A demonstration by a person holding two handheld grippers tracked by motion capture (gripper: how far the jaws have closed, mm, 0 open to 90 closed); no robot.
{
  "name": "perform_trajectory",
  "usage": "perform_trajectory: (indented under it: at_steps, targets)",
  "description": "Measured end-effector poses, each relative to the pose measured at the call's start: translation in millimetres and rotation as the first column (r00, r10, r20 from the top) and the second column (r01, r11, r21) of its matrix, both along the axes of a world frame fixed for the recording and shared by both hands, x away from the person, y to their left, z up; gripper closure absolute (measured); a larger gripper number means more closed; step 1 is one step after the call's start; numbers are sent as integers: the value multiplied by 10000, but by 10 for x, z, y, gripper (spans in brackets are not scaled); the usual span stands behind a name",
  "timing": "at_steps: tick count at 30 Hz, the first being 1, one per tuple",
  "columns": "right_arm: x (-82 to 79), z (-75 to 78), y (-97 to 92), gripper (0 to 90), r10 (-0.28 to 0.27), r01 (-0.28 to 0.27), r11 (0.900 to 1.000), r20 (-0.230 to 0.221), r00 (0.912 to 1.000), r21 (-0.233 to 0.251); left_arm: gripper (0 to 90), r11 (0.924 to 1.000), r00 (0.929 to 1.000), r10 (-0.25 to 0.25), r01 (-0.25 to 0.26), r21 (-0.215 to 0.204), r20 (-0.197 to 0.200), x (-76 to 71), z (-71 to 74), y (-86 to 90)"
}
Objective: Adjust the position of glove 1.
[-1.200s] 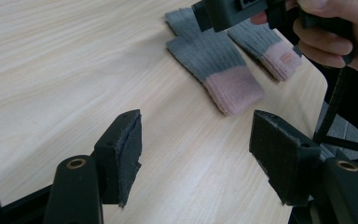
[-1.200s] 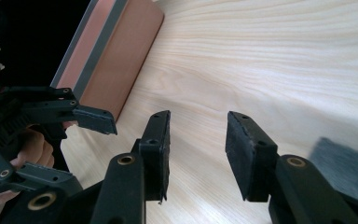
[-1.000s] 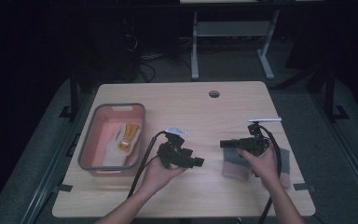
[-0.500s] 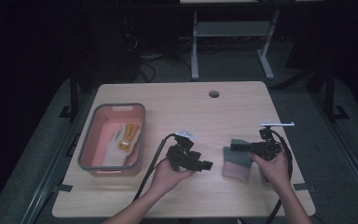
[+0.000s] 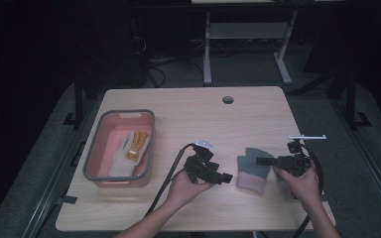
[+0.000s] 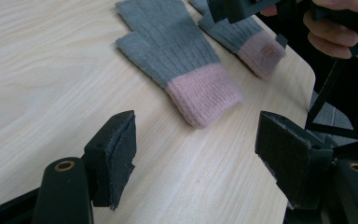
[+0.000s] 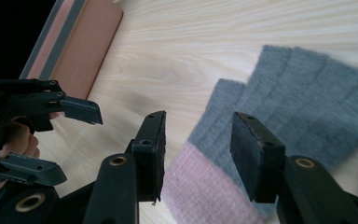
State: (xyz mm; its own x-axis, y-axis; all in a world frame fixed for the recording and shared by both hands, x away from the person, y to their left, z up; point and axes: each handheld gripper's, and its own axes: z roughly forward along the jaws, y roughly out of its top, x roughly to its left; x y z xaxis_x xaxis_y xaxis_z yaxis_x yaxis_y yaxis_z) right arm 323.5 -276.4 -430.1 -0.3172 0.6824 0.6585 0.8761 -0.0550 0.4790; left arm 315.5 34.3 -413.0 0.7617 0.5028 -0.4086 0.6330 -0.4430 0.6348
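**The glove lies between our two hands, closer to the right one**

In the high view we see a grey glove with a pink cuff [image 5: 252,170] lying flat on the counter [image 5: 188,119], in the lower right part of the frame. Its grey finger end points up the frame and its pink cuff points down toward us. In the left gripper view a second glove [image 6: 242,35] of the same colours lies just beside the first, near the upper right of that frame.

Our right gripper [image 5: 264,161] is right over the glove. In the right gripper view its fingers [image 7: 151,154] stand apart with nothing pinched between them. They have just been opening, and the pink cuff shows in the gap below them. So we think this hand is nearest and could close on the cuff by going down a little.

Our left gripper [image 5: 226,177] sits just to the left of the glove in the high view, not touching it. In the left gripper view its fingers [image 6: 116,154] are also wide apart and holding nothing, and they too have just been opening. The glove lies ahead of them, slanting from upper left to lower right, cuff end closest.

Far to the left in the high view sits a pink bin [image 5: 95,161] with a grey rim, and something yellow and white lies inside it.
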Motion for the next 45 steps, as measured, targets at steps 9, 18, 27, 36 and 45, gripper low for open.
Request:
perform_trajectory:
  at_steps: [9, 18, 27, 36, 45]
  targets:
    - [-101, 15, -123, 509, -236, 244, 9980, 140, 9996, -581, 286, 9997, 9997, -249, 248, 84, 42, -38, -7, -132]
    - [-240, 42, -256, 467, -547, 592, 9833, 309, 9980, -1719, 282, 9990, 9990, -435, 434, 70, 94, -80, -12, -217]
    - [-301, 45, -332, 458, -666, 780, 9535, 488, 9966, -2912, 281, 9985, 9986, -511, 509, 188, 138, -105, -24, -231]
    - [-338, 22, -437, 462, -901, 963, 9254, 340, 9954, -3666, 266, 9985, 9986, -505, 501, 233, 169, -119, -41, -244]
    - [-346, -33, -514, 463, -1034, 1057, 8927, 291, 9942, -4382, 258, 9981, 9983, -549, 543, 299, 191, -127, -55, -261]
